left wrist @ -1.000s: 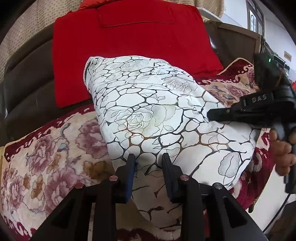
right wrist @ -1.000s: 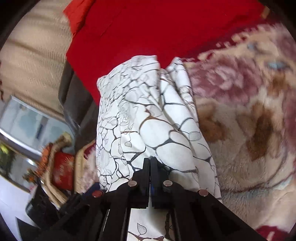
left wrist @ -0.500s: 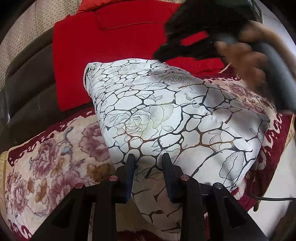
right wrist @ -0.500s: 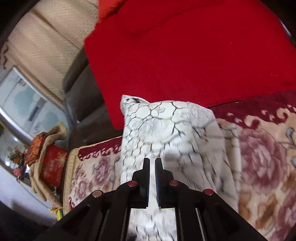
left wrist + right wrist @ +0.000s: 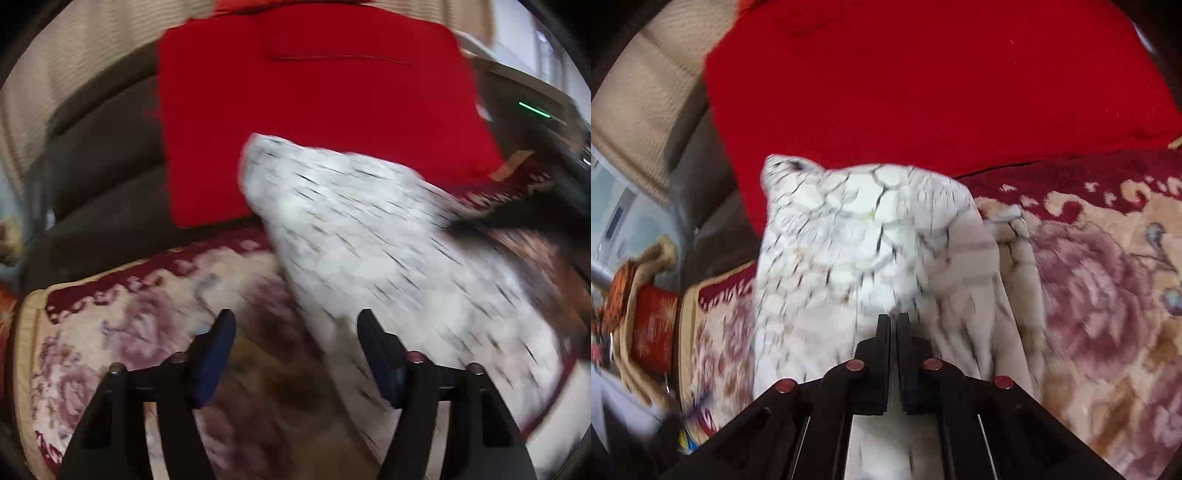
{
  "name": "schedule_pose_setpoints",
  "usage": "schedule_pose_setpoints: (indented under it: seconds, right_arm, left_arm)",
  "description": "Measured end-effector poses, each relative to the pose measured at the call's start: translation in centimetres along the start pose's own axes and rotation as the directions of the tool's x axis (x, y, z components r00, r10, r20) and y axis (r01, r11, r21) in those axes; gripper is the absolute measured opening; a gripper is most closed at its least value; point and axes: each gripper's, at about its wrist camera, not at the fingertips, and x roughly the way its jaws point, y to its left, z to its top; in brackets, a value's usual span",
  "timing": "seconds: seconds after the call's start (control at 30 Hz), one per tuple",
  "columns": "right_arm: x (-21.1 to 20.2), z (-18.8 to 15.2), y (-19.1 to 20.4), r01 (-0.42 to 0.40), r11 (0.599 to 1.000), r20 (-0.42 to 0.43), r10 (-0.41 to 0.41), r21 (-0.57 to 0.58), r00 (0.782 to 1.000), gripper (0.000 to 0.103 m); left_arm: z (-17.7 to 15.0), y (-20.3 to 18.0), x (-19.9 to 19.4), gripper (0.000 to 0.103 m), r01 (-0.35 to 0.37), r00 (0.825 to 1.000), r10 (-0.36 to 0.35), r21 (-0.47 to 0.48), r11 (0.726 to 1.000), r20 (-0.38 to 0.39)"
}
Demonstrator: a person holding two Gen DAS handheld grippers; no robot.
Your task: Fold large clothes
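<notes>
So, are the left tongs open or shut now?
Open: the left tongs have just been opening, and their pads no longer press the white crack-patterned cloth.

- The white garment (image 5: 369,236) I was folding was a large piece printed with thin dark crackle lines and faint roses, though motion blurred most of the print in my left view.
- It lay in a folded, puffy bundle on the flowery sofa cover (image 5: 122,325), its far end resting against the red cushion (image 5: 314,110).
- From my right side the cloth (image 5: 857,236) ran lengthwise away from me, its far corner poking up in a small point.
- A loose fold spilled off its right edge onto the cover, lying flat there.
</notes>
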Motion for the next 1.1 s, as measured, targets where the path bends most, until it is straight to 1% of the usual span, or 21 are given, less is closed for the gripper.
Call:
schedule_pose_setpoints:
  seconds: [0.07,0.1,0.17,0.23,0.3,0.33,0.4,0.53,0.6,0.7,0.77,0.9,0.97,1.1]
  right_arm:
    - [-1.8,-1.8,0.8,0.019,0.997,0.005,-0.019,-0.072,1.000,0.006]
    - [-2.0,-2.4,1.0,0.027,0.995,-0.001,-0.027,-0.092,1.000,0.006]
    - [-1.7,-3.8,1.3,0.065,0.988,-0.021,-0.069,-0.142,0.997,0.006]
    - [-0.8,-5.0,1.5,0.138,0.969,0.009,-0.140,-0.206,0.990,0.006]
    - [0.1,-6.0,1.7,0.188,0.949,0.058,-0.179,-0.252,0.982,0.006]
    - [0.1,-6.3,1.6,0.192,0.948,0.079,-0.177,-0.255,0.981,0.006]
    - [0.3,-6.4,1.0,0.182,0.957,0.093,-0.165,-0.227,0.982,0.004]
    - [0.0,-6.2,0.7,0.157,0.966,0.086,-0.142,-0.203,0.986,0.004]
    - [-1.3,-6.0,0.3,0.120,0.977,0.077,-0.108,-0.174,0.991,0.004]
    - [-3.4,-6.7,1.0,0.072,0.987,0.071,-0.062,-0.146,0.996,0.006]
    - [-5.0,-7.4,1.6,0.070,0.983,0.080,-0.057,-0.172,0.995,0.006]
    - [-7.6,-9.5,2.5,0.069,0.972,0.097,-0.048,-0.226,0.994,0.006]
    - [-8.2,-10.2,2.5,0.073,0.969,0.097,-0.051,-0.236,0.994,0.006]
    - [-7.9,-11.3,2.1,0.090,0.968,0.085,-0.071,-0.234,0.994,0.006]
  left_arm:
    - [1.4,0.2,2.2,0.070,-0.032,0.999,0.032,0.000,0.999,-0.024]
    - [1.8,-0.3,3.6,0.070,-0.037,0.998,0.038,0.018,0.999,-0.041]
    - [1.7,-2.2,6.8,0.070,-0.057,0.994,0.064,0.091,0.994,-0.085]
    - [0.9,-3.9,7.9,0.066,-0.087,0.991,0.101,0.148,0.985,-0.086]
    - [0.3,-4.9,8.6,0.061,-0.103,0.989,0.120,0.182,0.978,-0.086]
    - [0.2,-4.9,8.7,0.061,-0.104,0.989,0.120,0.177,0.979,-0.086]
    - [0.2,-4.5,8.8,0.061,-0.097,0.989,0.113,0.151,0.984,-0.097]
    - [0.2,-4.1,7.9,0.060,-0.089,0.990,0.102,0.132,0.987,-0.096]
    - [0.0,-4.0,6.7,0.060,-0.087,0.991,0.096,0.106,0.991,-0.088]
    - [-0.4,-3.7,4.7,0.060,-0.079,0.994,0.083,0.060,0.995,-0.070]
    - [-0.7,-3.6,3.0,0.061,-0.066,0.997,0.068,0.041,0.997,-0.045]
    - [-1.1,-4.1,0.0,0.062,-0.060,0.998,0.060,0.048,0.997,0.004]
    - [-1.4,-4.4,-1.3,0.062,-0.056,0.998,0.055,0.051,0.997,0.021]
    - [-1.6,-5.1,-3.1,0.062,-0.050,0.998,0.048,0.051,0.997,0.029]
